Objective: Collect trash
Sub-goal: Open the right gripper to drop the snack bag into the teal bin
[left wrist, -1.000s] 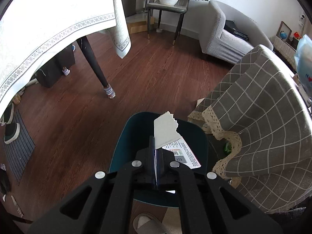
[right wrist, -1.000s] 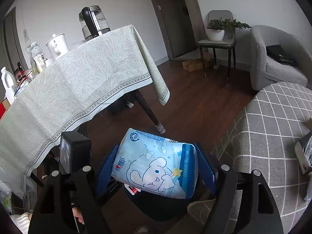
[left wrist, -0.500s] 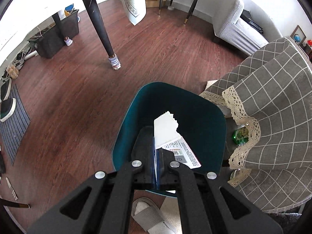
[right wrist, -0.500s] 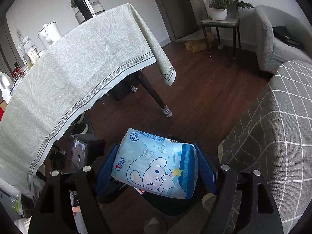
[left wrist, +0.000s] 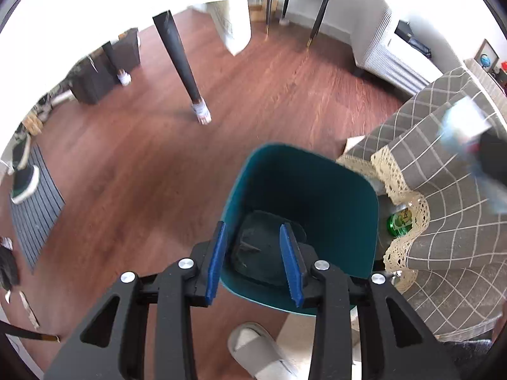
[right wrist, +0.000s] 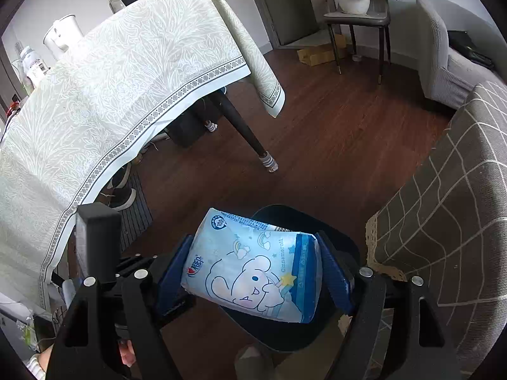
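Observation:
My left gripper (left wrist: 253,226) hangs over the near rim of the teal bin (left wrist: 253,164). Its jaws are opening and nothing is between the blue pads (left wrist: 218,253). Only a dark bottom layer (left wrist: 263,247) shows inside the bin; the paper scrap is not in view. My right gripper (right wrist: 253,237) is shut on a light blue tissue pack (right wrist: 253,269) with a cartoon dog print, held above the same bin (right wrist: 343,237), which looks dark from here. In the left wrist view the pack (left wrist: 462,126) is a blur at the right edge.
The bin stands on a wooden floor beside furniture draped in grey checked cloth (left wrist: 443,190), with a green bottle (left wrist: 401,221) under its lace hem. A slipper (left wrist: 256,351) lies below the bin. A clothed table (right wrist: 111,95) and its leg (left wrist: 183,69) are to the left.
The left jaws have parted and the white paper scrap they held is gone from between them. Both grippers have dropped closer over the bin. The right gripper keeps its hold on the pack.

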A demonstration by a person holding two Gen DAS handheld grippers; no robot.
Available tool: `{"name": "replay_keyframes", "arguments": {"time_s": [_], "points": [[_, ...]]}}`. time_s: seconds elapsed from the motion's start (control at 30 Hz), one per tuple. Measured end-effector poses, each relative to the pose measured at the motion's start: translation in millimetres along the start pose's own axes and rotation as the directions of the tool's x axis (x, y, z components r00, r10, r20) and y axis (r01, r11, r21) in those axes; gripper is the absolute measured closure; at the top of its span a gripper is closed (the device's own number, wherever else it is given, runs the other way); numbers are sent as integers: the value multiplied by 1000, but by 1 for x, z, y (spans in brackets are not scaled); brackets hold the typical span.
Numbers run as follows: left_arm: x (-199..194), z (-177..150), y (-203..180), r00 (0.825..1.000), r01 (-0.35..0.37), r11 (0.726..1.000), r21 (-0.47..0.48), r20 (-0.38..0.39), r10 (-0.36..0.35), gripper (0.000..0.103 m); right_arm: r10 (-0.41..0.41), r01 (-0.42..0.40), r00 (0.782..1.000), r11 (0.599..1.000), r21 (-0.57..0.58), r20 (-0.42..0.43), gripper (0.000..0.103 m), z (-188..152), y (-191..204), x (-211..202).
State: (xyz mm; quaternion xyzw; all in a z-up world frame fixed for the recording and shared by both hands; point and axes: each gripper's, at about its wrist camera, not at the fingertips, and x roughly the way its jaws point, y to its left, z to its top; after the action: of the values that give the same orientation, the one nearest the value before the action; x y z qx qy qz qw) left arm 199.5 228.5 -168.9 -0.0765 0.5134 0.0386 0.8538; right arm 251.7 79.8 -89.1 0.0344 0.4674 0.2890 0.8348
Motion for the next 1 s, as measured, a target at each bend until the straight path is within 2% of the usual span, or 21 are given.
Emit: {"name": "replay_keyframes", "arguments": {"time_s": [0.27,0.53,0.7,0.8,0.87,1.0], "points": [[-54,0,18,990,-63,998,-31,127,66,63,-41,42,997,999,16,-61,25,-7,0,30],[-104,-1,26,972,-37,998,-55,232,49,62,-68,72,989,997,26,-134,25,-22,1,69],[-138,0,24,950,-12,998,-59,312,29,61,-96,106,976,994,38,-197,25,-35,-5,97],[-157,1,19,937,-4,999,-45,350,20,56,-106,114,971,993,28,-216,24,-41,-6,109],[-171,0,13,920,-4,1000,-25,392,14,49,-107,116,968,993,28,-226,24,-45,-7,114],[-192,1,3,891,29,999,-17,454,-18,46,-159,161,952,987,-16,-260,23,-52,-10,125]]}}
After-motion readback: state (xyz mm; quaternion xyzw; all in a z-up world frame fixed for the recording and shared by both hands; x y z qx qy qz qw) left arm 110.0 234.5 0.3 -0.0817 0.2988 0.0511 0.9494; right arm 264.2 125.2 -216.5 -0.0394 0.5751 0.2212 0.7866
